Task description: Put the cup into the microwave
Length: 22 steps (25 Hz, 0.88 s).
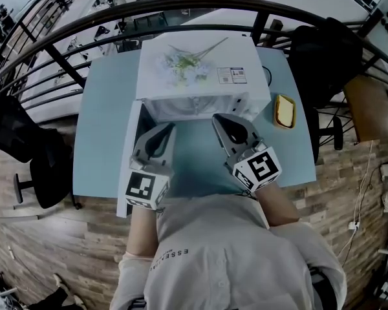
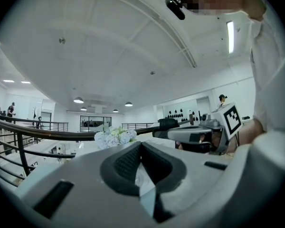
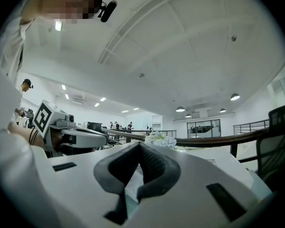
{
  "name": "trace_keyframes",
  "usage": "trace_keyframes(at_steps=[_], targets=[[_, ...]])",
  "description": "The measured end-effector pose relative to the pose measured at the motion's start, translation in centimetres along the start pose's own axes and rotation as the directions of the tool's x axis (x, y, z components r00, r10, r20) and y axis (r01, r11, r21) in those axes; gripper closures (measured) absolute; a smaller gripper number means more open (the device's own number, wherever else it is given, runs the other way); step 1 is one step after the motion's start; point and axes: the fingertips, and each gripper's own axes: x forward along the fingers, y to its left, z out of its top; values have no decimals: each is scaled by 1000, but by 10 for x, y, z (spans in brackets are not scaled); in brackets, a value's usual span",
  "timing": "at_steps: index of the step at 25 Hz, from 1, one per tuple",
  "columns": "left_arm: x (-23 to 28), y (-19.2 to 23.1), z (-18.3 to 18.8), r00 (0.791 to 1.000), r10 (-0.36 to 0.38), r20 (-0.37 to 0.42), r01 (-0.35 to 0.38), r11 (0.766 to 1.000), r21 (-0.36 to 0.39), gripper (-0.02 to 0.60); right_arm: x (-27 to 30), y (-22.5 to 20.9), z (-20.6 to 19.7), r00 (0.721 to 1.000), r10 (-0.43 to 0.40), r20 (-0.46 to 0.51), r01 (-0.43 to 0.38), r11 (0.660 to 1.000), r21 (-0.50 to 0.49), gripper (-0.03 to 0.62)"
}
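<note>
— Any sign of the cup?

— None to point at: found in no view, so cannot tell where. From the head view, only the top and a strip of the front of the microwave (image 1: pixel 156 82) to be seen, not the inside.

— And the microwave's place?

— At the middle of the table's (image 1: pixel 100 141) far edge. Swung out from its left front corner toward the near edge, a white door (image 1: pixel 130 157), reaching past that edge in the head view.

— Jaws?

— Pressed together on both, clamped on nothing. Pads of the left gripper (image 2: pixel 140 145) meeting at the tips, likewise those of the right gripper (image 3: pixel 140 146). Both held level over the table's near half, side by side but apart, aimed at the microwave's front.

— Anything in the way?

— The open door, running close along the outer side of the left gripper. Between the tips and the microwave's front, just a stretch of table.

— And round about?

— On the microwave's top, a bunch of pale flowers (image 1: pixel 186 64), plus a printed label (image 1: pixel 231 75) toward the front right corner. Right of the microwave, near the table's right edge, a small yellow tray (image 1: pixel 284 110), with a black cable (image 1: pixel 267 76) just behind it. Beyond the far edge, a curved black railing (image 1: pixel 181 6). Off the left and right edges, dark chairs (image 1: pixel 16 137) on a wood floor (image 1: pixel 349 186).
</note>
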Motion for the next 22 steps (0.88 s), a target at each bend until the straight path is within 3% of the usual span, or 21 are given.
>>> trace_keyframes(at_steps=[22], targets=[[-4, 2, -4, 1000, -15, -10, 15, 1000, -4, 580, -1, -3, -12, 998, -55, -13, 56, 997, 58, 579]])
